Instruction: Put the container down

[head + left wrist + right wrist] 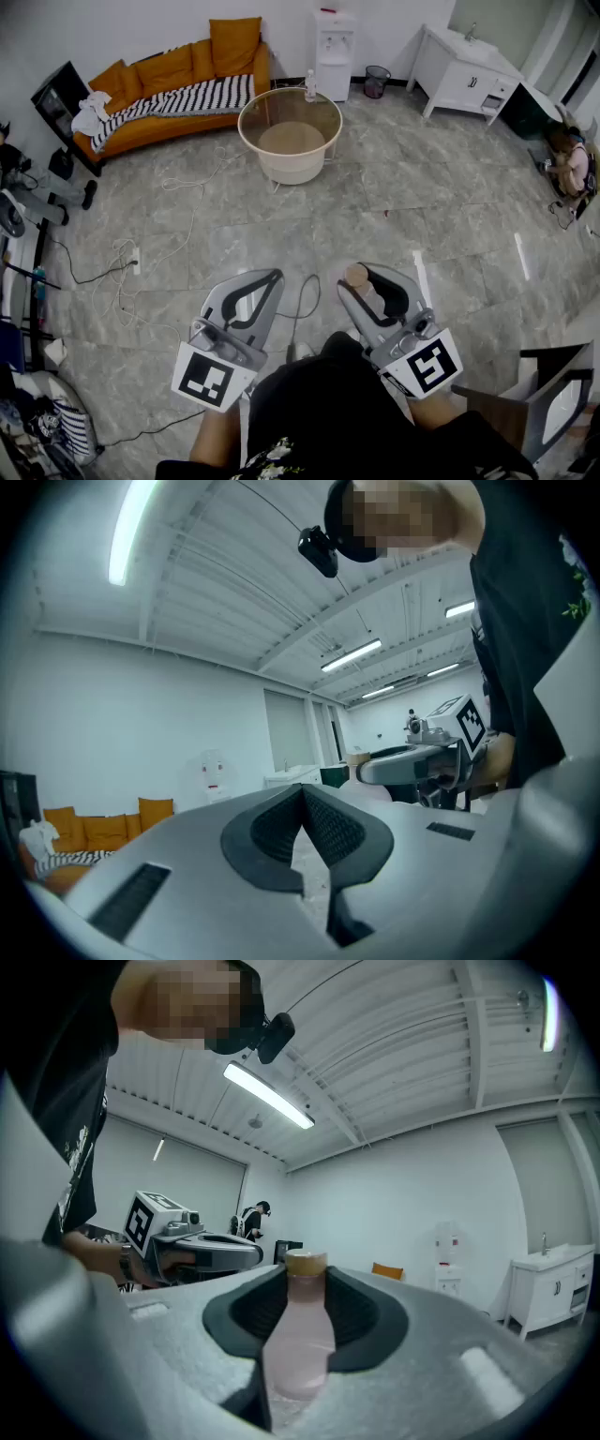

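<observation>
While in right gripper (305, 1281), container (300, 1344) cap-forward

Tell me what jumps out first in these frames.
A pink bottle with a tan cap, clamped in the right gripper, sits low and centre in the head view. Beside it, the left gripper is shut on nothing. Beyond them a round glass table stands mid-floor, with an orange sofa by the far wall at upper left.
</observation>
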Motion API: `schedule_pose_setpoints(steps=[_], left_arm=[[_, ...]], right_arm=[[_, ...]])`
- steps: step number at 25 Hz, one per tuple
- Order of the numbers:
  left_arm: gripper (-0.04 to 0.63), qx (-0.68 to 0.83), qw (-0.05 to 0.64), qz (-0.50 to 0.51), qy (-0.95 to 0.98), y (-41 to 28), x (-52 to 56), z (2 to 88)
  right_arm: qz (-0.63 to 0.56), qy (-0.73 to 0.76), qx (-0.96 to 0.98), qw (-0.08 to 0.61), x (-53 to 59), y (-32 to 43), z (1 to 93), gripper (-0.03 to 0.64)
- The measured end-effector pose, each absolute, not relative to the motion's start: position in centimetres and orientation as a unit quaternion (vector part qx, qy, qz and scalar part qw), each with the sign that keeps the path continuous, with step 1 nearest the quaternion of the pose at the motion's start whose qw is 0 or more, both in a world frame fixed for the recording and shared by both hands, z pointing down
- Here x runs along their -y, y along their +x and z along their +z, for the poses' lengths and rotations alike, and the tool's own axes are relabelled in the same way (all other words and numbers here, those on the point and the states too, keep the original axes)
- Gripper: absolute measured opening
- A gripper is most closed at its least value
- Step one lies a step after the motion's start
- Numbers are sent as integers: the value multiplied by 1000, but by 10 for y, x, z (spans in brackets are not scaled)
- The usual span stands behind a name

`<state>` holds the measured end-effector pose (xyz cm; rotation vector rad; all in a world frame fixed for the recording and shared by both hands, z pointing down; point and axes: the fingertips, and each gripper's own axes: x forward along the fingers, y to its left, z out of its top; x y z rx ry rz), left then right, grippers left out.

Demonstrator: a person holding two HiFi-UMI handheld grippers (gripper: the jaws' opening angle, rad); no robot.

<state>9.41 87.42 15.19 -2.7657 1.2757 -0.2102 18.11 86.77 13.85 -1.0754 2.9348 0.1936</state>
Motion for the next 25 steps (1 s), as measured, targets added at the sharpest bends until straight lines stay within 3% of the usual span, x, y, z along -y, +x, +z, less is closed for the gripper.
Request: schedule_pose_setpoints(steps=[13,25], left_arm=[[3,-425,21,-75,-902,72,-862,161],[3,-414,13,-97,-905,90,-790,166]], right_arm=[[35,-337,-941,20,-854,167,135,119],[39,-333,-942,25,-768,179,138,119]])
